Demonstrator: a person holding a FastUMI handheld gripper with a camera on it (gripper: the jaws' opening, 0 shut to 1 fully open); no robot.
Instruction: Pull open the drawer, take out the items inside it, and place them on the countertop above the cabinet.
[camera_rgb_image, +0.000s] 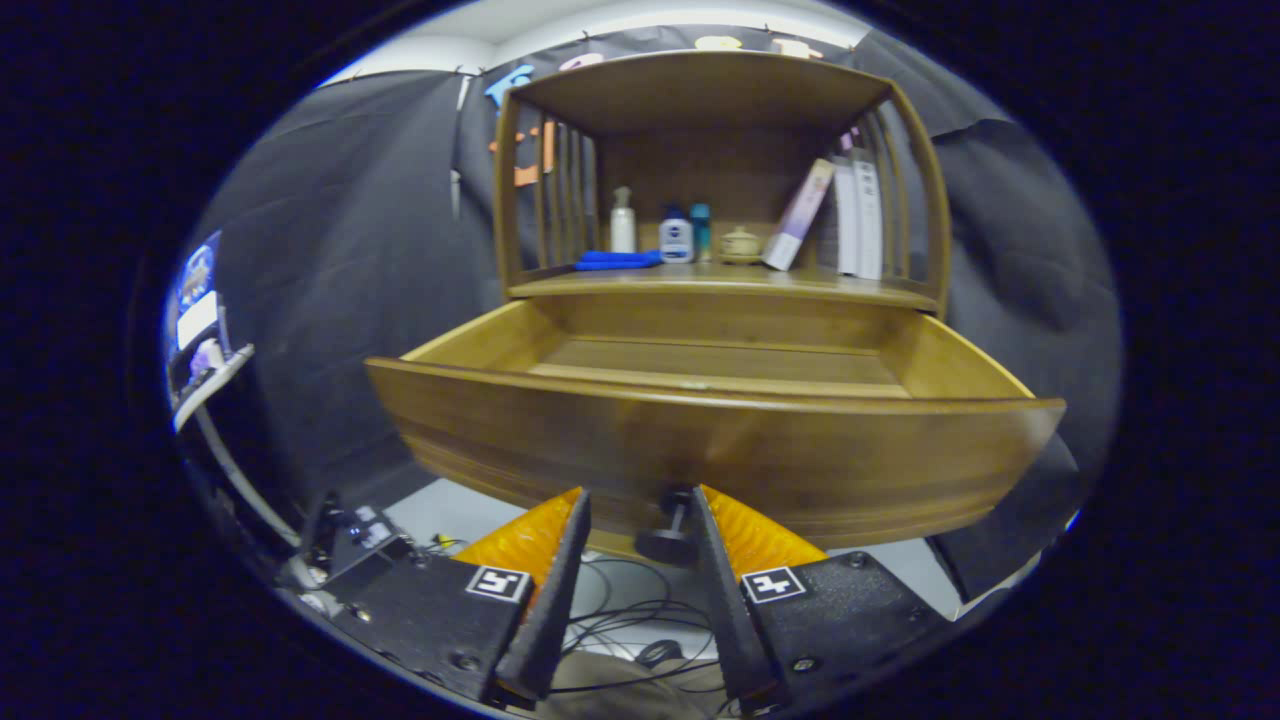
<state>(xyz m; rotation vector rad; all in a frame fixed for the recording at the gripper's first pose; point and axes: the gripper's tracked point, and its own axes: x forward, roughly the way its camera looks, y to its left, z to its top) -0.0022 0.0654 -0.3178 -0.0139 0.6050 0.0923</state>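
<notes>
Pulling on the small dark round knob (668, 535) at the middle of the front panel of the wide brown wooden drawer (715, 445) is the step in hand, and the drawer already stands well out of the wooden cabinet (720, 290). The gripper (640, 510) has its fingers set narrowly either side of the knob; the right finger lies against it, while the left one seems a little apart, so I cannot call it a firm clamp.

What shows of the drawer's floor looks bare, though the near part is hidden behind the front panel. On the countertop (620, 285), under the shelf roof, stand a white pump bottle (622, 222), a blue folded cloth (615, 260) toward the left edge, a white and blue jar (676, 238), a teal tube (701, 231), a small cream lidded pot (740, 243) and leaning books (800, 212) toward the right edge.

To do this well, I judge the pull should run straight back along the drawer's travel, level, without twisting the knob, stopping before the drawer leaves its runners. Then release cleanly and rise above the front panel to check the hidden near strip.
</notes>
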